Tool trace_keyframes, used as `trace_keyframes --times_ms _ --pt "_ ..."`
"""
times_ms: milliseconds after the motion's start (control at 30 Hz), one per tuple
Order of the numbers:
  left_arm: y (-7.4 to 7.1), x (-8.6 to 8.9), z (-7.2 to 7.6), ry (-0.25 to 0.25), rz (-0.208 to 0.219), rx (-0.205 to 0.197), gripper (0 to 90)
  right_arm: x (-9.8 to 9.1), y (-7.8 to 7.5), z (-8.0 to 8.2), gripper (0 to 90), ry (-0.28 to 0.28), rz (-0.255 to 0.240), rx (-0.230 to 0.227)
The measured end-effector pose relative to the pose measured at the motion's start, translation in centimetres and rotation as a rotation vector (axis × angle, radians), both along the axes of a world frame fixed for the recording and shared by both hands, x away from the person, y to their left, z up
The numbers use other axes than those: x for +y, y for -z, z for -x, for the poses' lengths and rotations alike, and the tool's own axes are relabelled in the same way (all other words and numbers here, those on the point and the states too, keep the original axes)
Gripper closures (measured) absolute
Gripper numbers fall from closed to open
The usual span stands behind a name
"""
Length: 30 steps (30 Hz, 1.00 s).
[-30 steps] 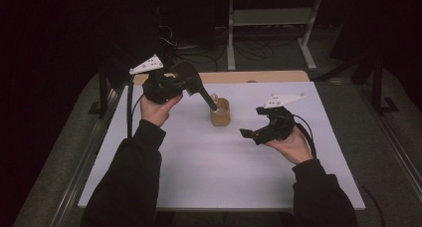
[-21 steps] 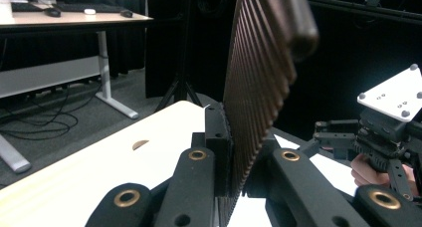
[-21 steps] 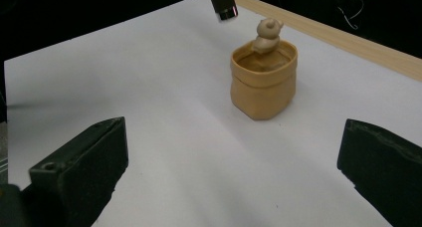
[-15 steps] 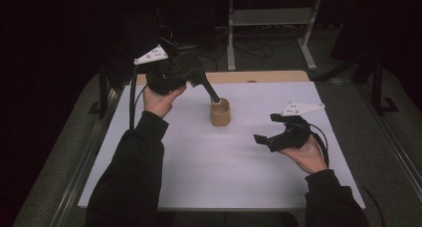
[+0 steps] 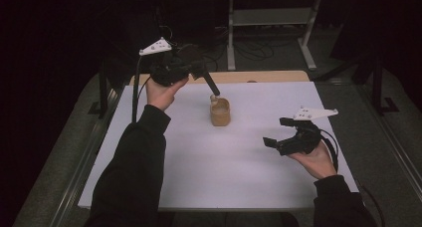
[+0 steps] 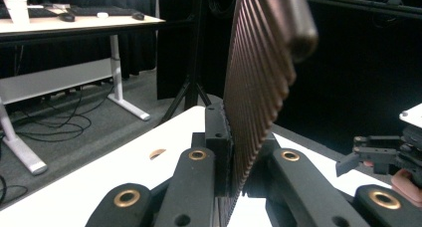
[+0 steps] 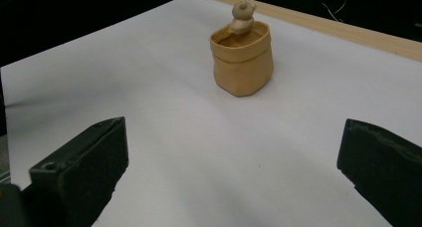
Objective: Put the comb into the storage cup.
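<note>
White sheet covers the bench (image 5: 199,177), and a small tan pot (image 5: 220,112) with a little figure (image 7: 242,14) poking out sits mid-sheet. Left tongs (image 5: 214,91) hover just above its rim, clenched with nothing between them. Right tongs (image 5: 276,133) are released, jaws spread wide, well apart from the pot.

Pouch (image 7: 242,62): tan, matt, looks like creased paper or soft leather, rim rolled. Figure (image 7: 242,16) at its 12 o'clock edge: tan, smooth, matt. Table sheet (image 5: 199,157): white, matt, paper-like; bare wood strip (image 5: 268,76) at 12 o'clock. Left gripper (image 5: 214,91) pads: ribbed, dull; brass-look bushings.
</note>
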<state>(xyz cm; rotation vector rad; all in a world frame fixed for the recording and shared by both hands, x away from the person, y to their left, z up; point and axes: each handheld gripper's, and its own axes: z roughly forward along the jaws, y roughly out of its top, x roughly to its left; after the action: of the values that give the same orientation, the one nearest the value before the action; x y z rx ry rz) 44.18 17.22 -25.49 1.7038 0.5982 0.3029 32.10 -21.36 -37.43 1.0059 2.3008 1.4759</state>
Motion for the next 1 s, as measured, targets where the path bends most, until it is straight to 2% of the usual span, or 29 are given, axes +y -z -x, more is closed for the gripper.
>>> trace_keyframes --times_ms 267,567,700,1000 --pt "0.3 -0.8 -0.9 0.001 -0.041 0.002 84.8 -1.1 0.8 0.8 0.0 0.021 -0.01 -0.001" --pt "1.1 -1.0 -1.7 -0.007 -0.06 0.023 84.8 -2.0 1.5 1.4 0.0 0.037 -0.018 -0.002" --pt "1.5 -1.3 -1.6 -0.004 -0.081 0.012 84.8 -2.1 1.7 1.6 0.0 0.041 -0.02 -0.005" --pt "2.8 -1.6 -1.8 -0.007 -0.085 0.03 84.7 -2.5 2.3 2.1 0.0 0.055 -0.02 -0.006"
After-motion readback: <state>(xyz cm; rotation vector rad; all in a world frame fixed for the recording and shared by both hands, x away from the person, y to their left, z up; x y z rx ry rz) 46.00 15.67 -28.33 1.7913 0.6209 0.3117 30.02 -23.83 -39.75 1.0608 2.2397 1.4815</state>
